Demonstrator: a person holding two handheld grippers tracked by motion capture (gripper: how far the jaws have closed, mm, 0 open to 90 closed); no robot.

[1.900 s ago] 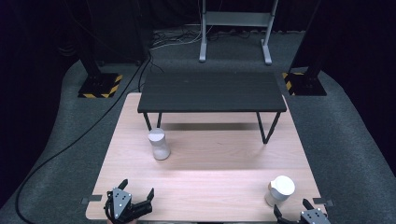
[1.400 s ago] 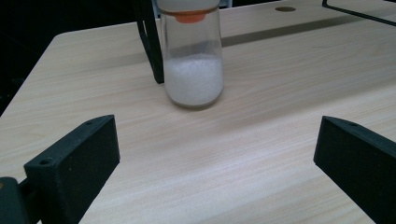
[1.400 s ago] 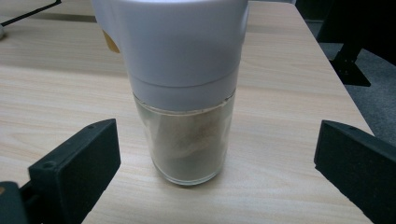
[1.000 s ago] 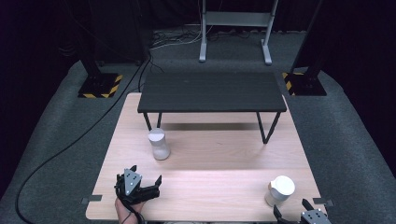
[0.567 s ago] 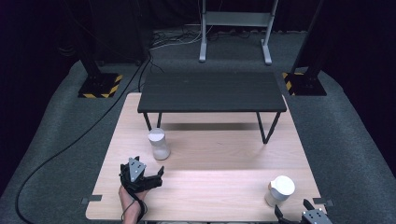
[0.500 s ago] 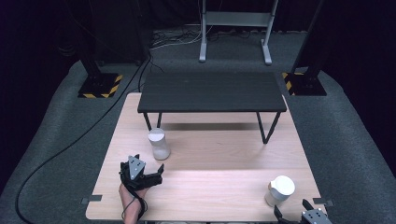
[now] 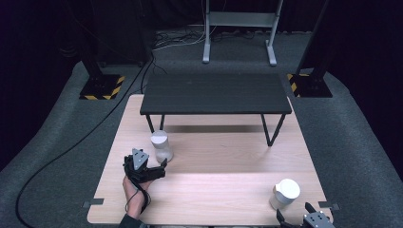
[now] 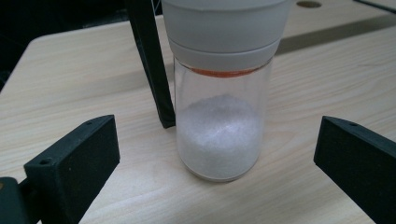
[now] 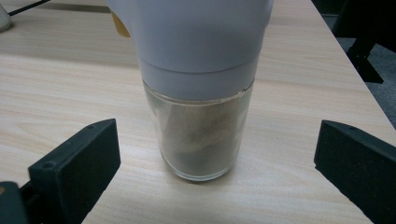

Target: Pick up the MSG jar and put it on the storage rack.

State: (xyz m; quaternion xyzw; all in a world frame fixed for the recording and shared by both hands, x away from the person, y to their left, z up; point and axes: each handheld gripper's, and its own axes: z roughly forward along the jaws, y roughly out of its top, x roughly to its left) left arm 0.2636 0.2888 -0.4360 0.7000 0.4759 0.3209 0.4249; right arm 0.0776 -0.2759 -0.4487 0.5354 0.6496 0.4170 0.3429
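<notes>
The left gripper [image 8: 215,163] hangs with jaws spread around the salt jar [image 8: 219,116], which stands on the table [image 7: 214,190] by the bench leg [image 8: 152,65]. The right gripper [image 9: 210,163], also spread, frames the pepper jar [image 9: 201,93]. Closing off-centre could tip either jar.

Dark room — grey carpet [image 7: 57,142]; pale wooden table [image 7: 223,190]; low black bench [image 7: 214,92] on it.

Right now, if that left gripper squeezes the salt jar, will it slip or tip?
The salt jar looks like smooth clear glass, so probably slippery and breakable. Its wide grey cap and low fill suggest it is light and may tip if pushed high.
</notes>
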